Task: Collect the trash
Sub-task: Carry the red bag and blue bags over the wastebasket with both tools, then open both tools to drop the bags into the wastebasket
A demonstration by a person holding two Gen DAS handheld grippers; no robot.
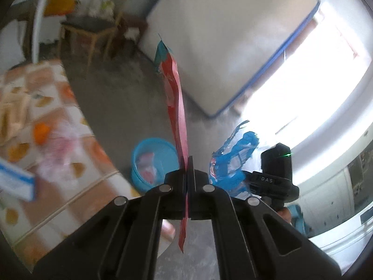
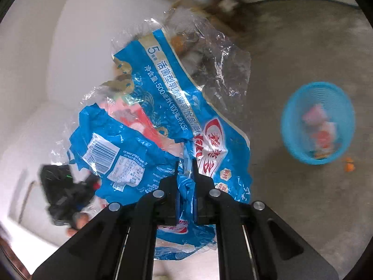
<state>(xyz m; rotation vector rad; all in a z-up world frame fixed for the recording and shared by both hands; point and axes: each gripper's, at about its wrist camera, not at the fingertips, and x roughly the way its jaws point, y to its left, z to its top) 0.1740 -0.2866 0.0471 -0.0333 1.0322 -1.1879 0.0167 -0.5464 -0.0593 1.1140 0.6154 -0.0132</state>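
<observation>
My left gripper [image 1: 188, 161] is shut on a long red wrapper [image 1: 176, 98] with a teal tip, which stands edge-on above the jaws. My right gripper [image 2: 185, 163] is shut on a crumpled blue and clear plastic drink wrapper [image 2: 163, 116]; the same wrapper [image 1: 235, 158] shows in the left wrist view beside the other gripper's black body [image 1: 275, 177]. A round blue basket [image 1: 153, 163] holding pinkish wrappers sits on the grey floor just left of my left gripper's tips. In the right wrist view the basket [image 2: 289, 128] lies to the right.
A table with an orange-patterned cloth [image 1: 46, 121] fills the left, with a blue and white box [image 1: 16, 182] on it. A white mattress [image 1: 221, 35] leans at the back, wooden chairs [image 1: 91, 30] beside it. An orange scrap [image 2: 349, 163] lies on the floor by the basket.
</observation>
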